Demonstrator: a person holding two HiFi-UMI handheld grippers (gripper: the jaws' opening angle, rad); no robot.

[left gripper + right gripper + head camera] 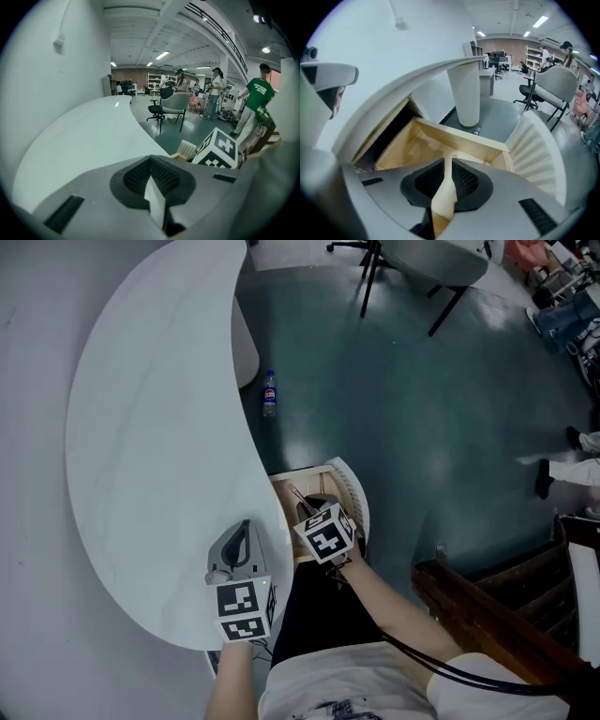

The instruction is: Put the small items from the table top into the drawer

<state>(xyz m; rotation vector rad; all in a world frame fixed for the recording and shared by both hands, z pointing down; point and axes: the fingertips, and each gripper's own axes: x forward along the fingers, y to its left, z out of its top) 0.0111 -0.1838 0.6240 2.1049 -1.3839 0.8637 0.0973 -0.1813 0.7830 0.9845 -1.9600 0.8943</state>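
Head view: blue-labelled bottle [270, 393] beyond drawer [302, 472]

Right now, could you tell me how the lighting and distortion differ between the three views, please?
Head view: dim and bluish, the table top evenly lit with no glare. Left gripper view: strong fisheye with black corners, ceiling lights blown out, the left gripper filling the bottom. Right gripper view: the same fisheye, the drawer sharp and warm-toned.
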